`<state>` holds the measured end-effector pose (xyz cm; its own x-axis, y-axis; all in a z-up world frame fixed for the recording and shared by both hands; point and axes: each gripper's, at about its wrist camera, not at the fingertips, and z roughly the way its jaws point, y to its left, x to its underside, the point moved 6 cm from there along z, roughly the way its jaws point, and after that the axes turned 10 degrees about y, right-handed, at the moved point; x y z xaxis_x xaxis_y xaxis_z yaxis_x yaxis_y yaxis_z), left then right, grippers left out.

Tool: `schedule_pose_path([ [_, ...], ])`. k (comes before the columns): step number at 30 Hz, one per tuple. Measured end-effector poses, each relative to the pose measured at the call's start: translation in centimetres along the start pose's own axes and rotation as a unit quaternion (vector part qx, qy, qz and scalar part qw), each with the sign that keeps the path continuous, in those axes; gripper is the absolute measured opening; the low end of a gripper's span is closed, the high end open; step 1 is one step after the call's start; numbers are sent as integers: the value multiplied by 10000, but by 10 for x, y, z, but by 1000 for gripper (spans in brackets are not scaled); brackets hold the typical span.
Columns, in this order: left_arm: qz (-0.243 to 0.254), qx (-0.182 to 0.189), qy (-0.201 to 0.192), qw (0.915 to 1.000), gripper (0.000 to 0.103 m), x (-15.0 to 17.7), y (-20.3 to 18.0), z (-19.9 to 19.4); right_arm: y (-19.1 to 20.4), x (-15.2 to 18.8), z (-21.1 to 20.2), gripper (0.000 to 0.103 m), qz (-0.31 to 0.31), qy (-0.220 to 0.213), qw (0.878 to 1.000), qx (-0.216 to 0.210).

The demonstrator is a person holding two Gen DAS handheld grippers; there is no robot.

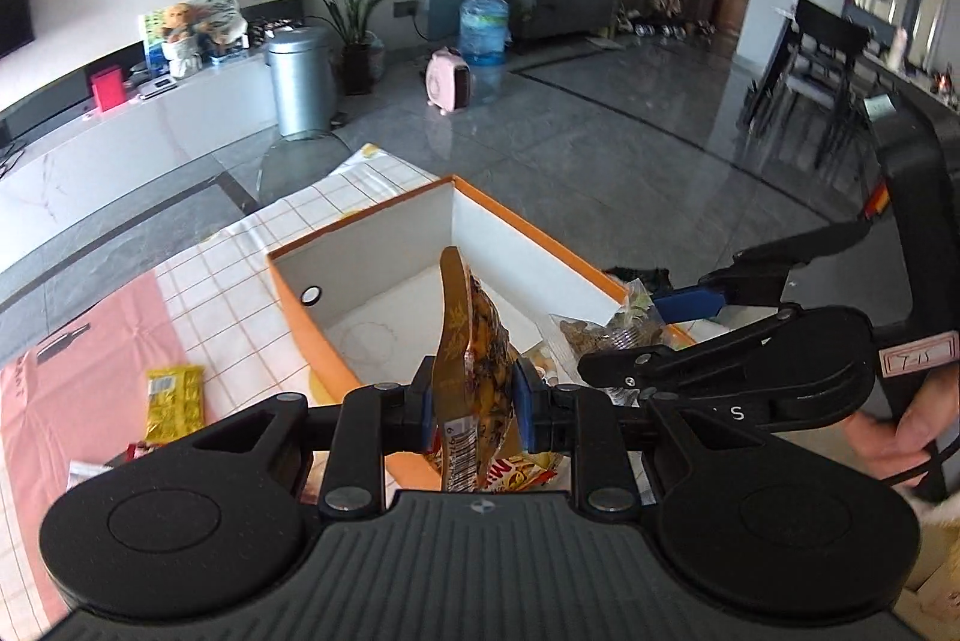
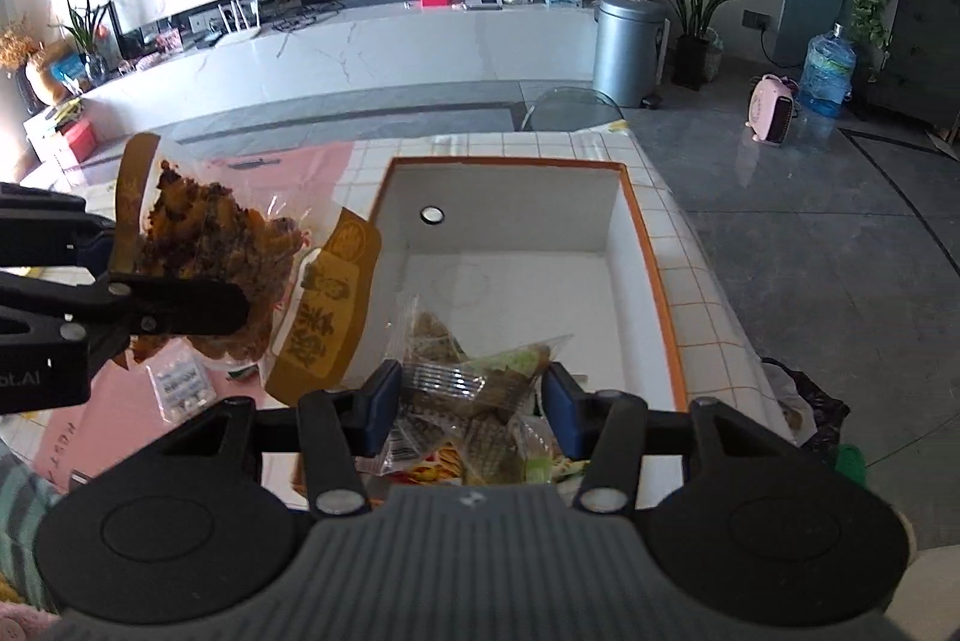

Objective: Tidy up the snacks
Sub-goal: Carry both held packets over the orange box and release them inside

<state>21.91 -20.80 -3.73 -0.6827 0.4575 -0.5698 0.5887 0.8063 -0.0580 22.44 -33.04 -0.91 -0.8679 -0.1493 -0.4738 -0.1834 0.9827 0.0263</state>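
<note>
Left hand-held gripper (image 1: 471,404) pinches a gold-edged snack bag (image 1: 474,341) by its edge, so the bag stands on end in the centre of the left wrist view, over the near wall of the orange box (image 1: 288,293). Edge grip keeps the crumbly contents uncrushed, probably. In the right wrist view the same bag shows at middle left, beside the box's left wall.

Right hand-held gripper (image 2: 471,395) is clamped on a bunch of small clear snack packets (image 2: 468,371), jaws partly apart because the bundle is bulky. It hangs over the near end of the box at lower centre. Grabbing several at once saves trips.

Box sits open-topped on the tiled desk (image 2: 690,281), white floor mostly bare, so it looks like the collecting spot. Both loads look ready to drop in.

Yellow snack packet (image 1: 174,401) lies on the pink mat (image 1: 108,329), lower left of the left wrist view, not yet collected.
</note>
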Motion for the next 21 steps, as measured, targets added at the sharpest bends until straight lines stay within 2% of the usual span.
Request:
schedule_pose_path([
  [3,179,-48,285,9994,27,-6,-1,28,-16,-1,25,49,-95,394,9991,140],
  [7,185,-158,673,9974,27,-14,7,64,-31,-3,57,49,-268,843,9957,266],
  [12,370,-388,1182,9915,27,-20,16,96,-31,-12,83,49,-710,1234,9895,251],
  [18,852,-590,1850,9773,27,-19,19,128,-26,-15,108,49,-1711,1704,9688,566],
  [21,905,-576,1992,9741,27,-18,21,139,-23,-12,118,50,-2138,1909,9565,552],
])
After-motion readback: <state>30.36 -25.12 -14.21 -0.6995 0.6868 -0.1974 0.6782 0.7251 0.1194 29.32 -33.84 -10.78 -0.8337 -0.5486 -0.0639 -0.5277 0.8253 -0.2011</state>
